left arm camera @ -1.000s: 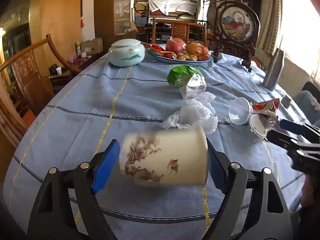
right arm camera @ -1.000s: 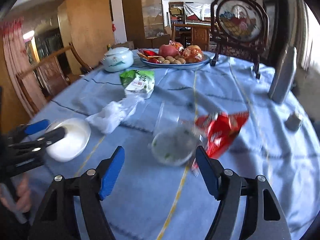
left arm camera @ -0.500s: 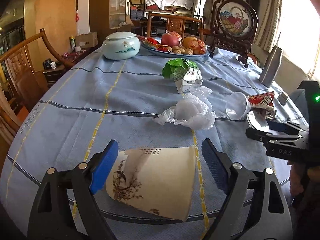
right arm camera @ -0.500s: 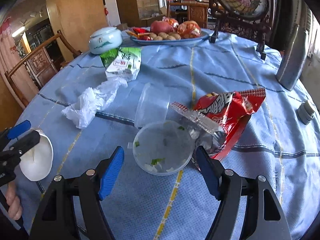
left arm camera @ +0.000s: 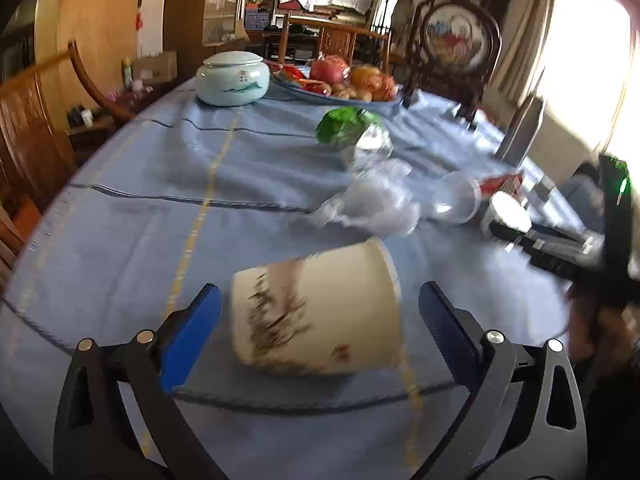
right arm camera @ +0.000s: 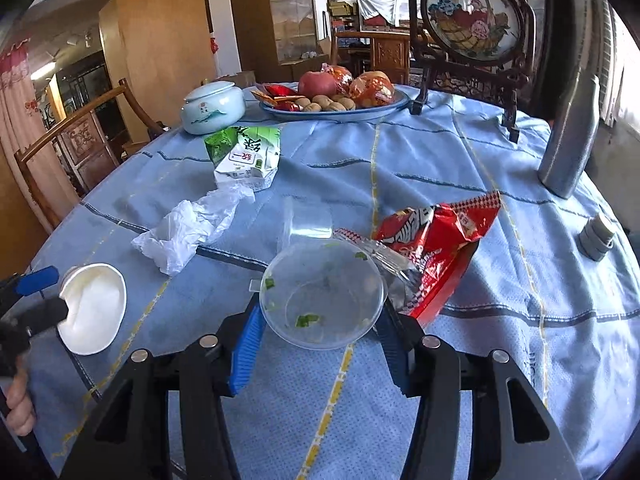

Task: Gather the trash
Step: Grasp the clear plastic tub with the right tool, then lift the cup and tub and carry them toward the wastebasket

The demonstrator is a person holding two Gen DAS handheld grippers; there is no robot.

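A paper cup [left arm camera: 316,312] with an ink painting lies on its side on the blue tablecloth [left arm camera: 132,240], between the jaws of my left gripper [left arm camera: 320,300]. These jaws are opening, and both blue pads stand clear of the cup. My right gripper [right arm camera: 320,328] is closing, and its pads meet the sides of a clear plastic bowl [right arm camera: 320,292] with green scraps inside. Behind the bowl lie a second clear cup [right arm camera: 308,220] and a red snack bag [right arm camera: 432,240]. A crumpled white plastic bag [right arm camera: 192,228] and a green carton [right arm camera: 248,156] lie farther back.
At the far side stand a fruit plate [right arm camera: 336,100], a pale lidded jar [right arm camera: 212,108] and a framed screen [right arm camera: 468,28]. A grey upright object [right arm camera: 568,136] and a small roll [right arm camera: 596,236] sit at the right. A wooden chair [right arm camera: 80,140] stands at the left.
The left jaws spread and let the paper cup go; it now lies on the cloth. The right gripper moved forward to the clear bowl and its jaws narrowed onto it.
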